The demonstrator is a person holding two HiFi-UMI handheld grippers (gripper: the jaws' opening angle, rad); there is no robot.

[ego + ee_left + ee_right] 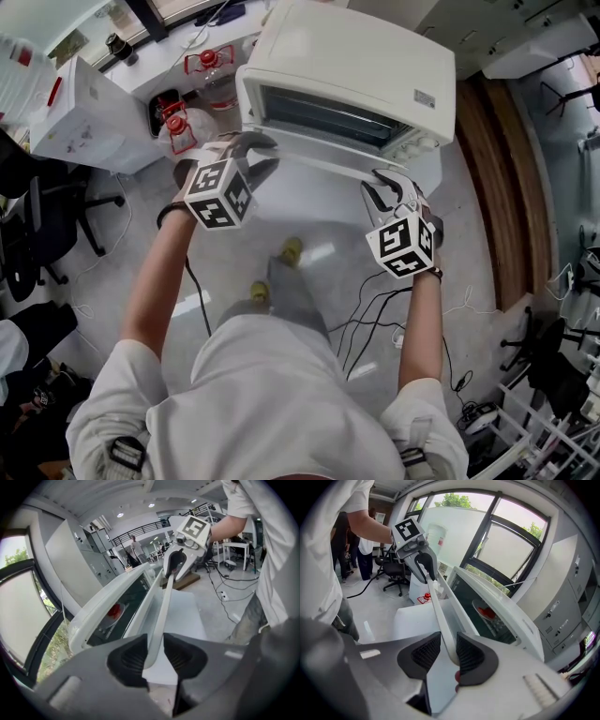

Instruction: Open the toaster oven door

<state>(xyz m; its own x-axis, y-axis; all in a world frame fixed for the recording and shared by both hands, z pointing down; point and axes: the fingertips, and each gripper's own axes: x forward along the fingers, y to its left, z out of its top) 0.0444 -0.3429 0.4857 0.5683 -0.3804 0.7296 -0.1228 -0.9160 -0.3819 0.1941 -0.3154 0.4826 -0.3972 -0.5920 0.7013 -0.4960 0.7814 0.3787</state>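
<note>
A white toaster oven point(356, 66) stands on a white table point(309, 202), its glass door point(319, 117) tilted partly open toward me. A long white door handle point(319, 167) runs along the door's top edge. My left gripper point(253, 150) is shut on the handle's left end point(161, 606), the bar pinched between its black pads point(125, 660). My right gripper point(389, 187) is shut on the right end point(438, 606), the bar lying between its pads point(468, 653). Each gripper view shows the other gripper at the bar's far end. Something red on a plate point(487, 612) lies inside the oven.
A white box point(80, 112) and red-capped bottles point(178, 127) stand left of the oven. Further left is an office chair point(47, 225). Cables point(375, 319) trail over the grey floor by my legs. A wooden strip point(492, 187) runs along the right.
</note>
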